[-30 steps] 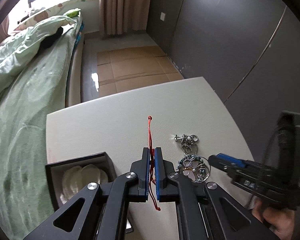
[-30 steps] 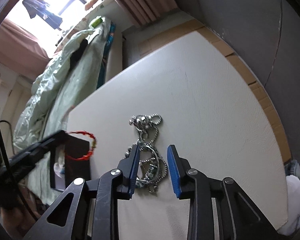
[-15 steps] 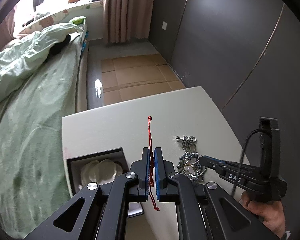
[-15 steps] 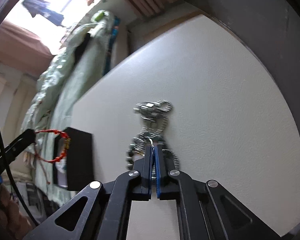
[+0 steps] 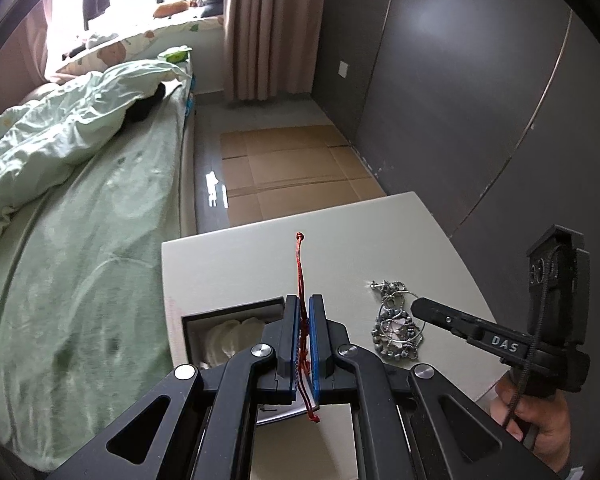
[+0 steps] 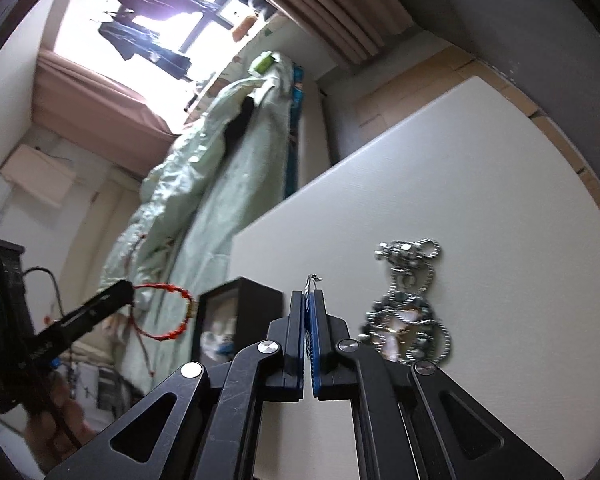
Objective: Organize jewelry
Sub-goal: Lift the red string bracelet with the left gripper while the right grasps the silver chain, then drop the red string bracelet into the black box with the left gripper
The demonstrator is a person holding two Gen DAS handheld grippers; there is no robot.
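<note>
My left gripper (image 5: 304, 304) is shut on a red cord bracelet (image 5: 299, 264) and holds it in the air above the open black jewelry box (image 5: 228, 312) with a white lining. The bracelet loop (image 6: 168, 312) also shows in the right wrist view, left of the box (image 6: 256, 296). My right gripper (image 6: 310, 296) is shut on a small silver piece (image 6: 312, 279) whose wire tip sticks out above the pads. It is lifted left of the pile of silver chains (image 6: 408, 308) on the white table (image 6: 480, 184). The pile (image 5: 396, 328) also shows in the left wrist view.
A bed with green bedding (image 5: 80, 200) runs along the table's left side. Flattened cardboard (image 5: 292, 168) lies on the floor beyond the table. A dark grey wall (image 5: 460, 100) stands at the right. A white card (image 5: 304, 440) lies under my left gripper.
My right gripper closed on a small silver piece from the chain pile and lifted it to the left, toward the box. My left gripper rose and pulled back with the red bracelet.
</note>
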